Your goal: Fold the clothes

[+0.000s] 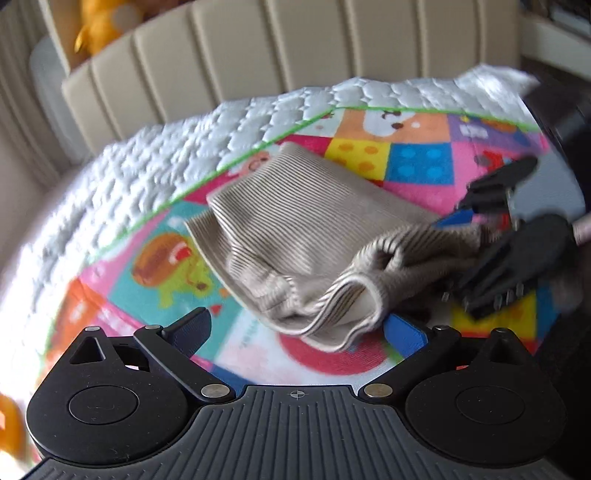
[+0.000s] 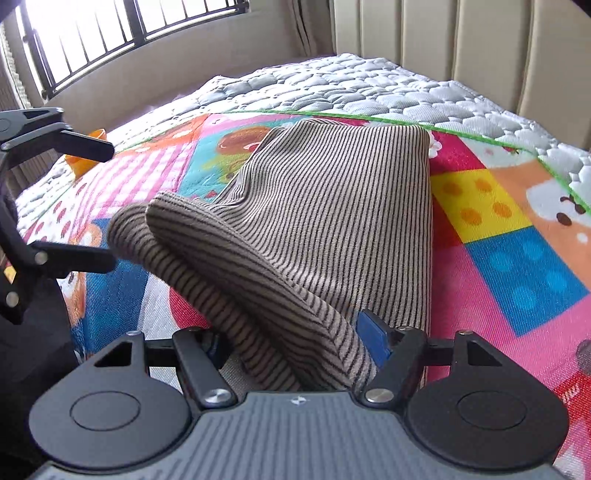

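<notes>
My right gripper (image 2: 295, 332) is pinching a bunched fold of the striped beige garment (image 2: 332, 206), the cloth rising in a thick roll between its two fingers and running forward over the rest of the piece. In the left wrist view, the same gripper (image 1: 476, 236) is reaching in from the right edge, its blue-tipped fingers closing on the far end of that gathered fold. My left gripper (image 1: 295, 325) is standing spread wide, one finger (image 1: 192, 325) lying clear of the cloth on the left, the other blue pad (image 1: 402, 332) sitting just beside the garment's hemmed edge, with nothing pressed between them. From the right wrist camera, the left gripper (image 2: 99, 203) is showing at the left edge, fingers parted, the lower one touching or nearly touching the rounded end of the roll; I cannot tell which. The garment is lying partly flat on a bright patchwork play mat (image 2: 517, 251) printed with cartoon animals and coloured squares, its far portion smooth, its near portion lifted and crumpled. The mat is covering a white quilted mattress (image 1: 147, 162), backed by a beige padded headboard (image 1: 258, 48). A barred window (image 2: 110, 33) is glowing beyond the bed
</notes>
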The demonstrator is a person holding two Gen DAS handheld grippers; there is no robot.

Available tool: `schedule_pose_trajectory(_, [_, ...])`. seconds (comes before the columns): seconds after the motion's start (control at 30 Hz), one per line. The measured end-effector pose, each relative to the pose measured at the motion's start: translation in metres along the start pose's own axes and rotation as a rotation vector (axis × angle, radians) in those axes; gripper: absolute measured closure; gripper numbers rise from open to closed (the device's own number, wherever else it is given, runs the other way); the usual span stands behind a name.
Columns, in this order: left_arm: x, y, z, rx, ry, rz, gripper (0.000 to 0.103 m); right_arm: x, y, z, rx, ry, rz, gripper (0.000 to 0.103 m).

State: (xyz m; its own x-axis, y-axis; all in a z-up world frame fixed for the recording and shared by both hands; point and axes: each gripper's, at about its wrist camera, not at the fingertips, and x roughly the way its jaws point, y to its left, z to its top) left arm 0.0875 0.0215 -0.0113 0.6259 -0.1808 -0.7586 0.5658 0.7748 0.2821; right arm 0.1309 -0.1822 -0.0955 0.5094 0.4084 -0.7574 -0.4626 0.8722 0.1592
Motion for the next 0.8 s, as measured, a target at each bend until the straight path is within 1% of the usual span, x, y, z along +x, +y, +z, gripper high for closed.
schedule_pose_trajectory(0.07, [-0.006,-0.004,-0.005,0.107,0.009,0.031,0.001,0.001,-0.002,0.000,0.010,0.005,0.006,0.033])
schedule_pose_trajectory(0.17, [-0.011,-0.021,-0.019,0.295,0.015,0.031,0.000,0.001,-0.006,0.003,0.051,0.012,0.026,0.033])
schedule_pose_trajectory(0.23, [-0.010,-0.035,-0.029,0.420,0.011,0.030,0.000,0.003,-0.014,0.006,0.097,0.014,0.045,0.033])
schedule_pose_trajectory(0.27, [-0.006,-0.044,-0.033,0.480,0.003,0.046,0.000,0.003,-0.017,0.007,0.117,0.016,0.053,0.033])
schedule_pose_trajectory(0.3, [0.001,-0.051,-0.035,0.518,-0.009,0.067,0.000,0.003,-0.019,0.007,0.122,0.017,0.056,0.033])
schedule_pose_trajectory(0.43, [0.034,-0.074,-0.032,0.608,-0.064,0.153,0.000,0.002,-0.013,0.006,0.075,0.021,0.042,0.033])
schedule_pose_trajectory(0.5, [0.053,-0.082,-0.024,0.616,-0.101,0.171,0.000,0.000,-0.009,0.005,0.041,0.021,0.033,0.033])
schedule_pose_trajectory(0.57, [0.069,-0.090,-0.019,0.647,-0.135,0.180,0.000,-0.001,-0.007,0.005,0.012,0.027,0.025,0.033])
schedule_pose_trajectory(0.63, [0.082,-0.098,-0.018,0.687,-0.161,0.192,0.000,-0.006,-0.004,0.007,-0.060,0.037,-0.005,0.033])
schedule_pose_trajectory(0.7, [0.088,-0.103,-0.017,0.699,-0.195,0.191,0.000,-0.017,0.003,0.007,-0.199,0.015,-0.052,0.033])
schedule_pose_trajectory(0.77, [0.087,-0.101,-0.013,0.669,-0.210,0.164,0.010,-0.028,0.010,0.004,-0.336,-0.009,-0.094,0.031])
schedule_pose_trajectory(0.8, [0.086,-0.100,-0.011,0.642,-0.206,0.140,0.025,-0.032,0.013,0.002,-0.402,-0.020,-0.111,0.026])
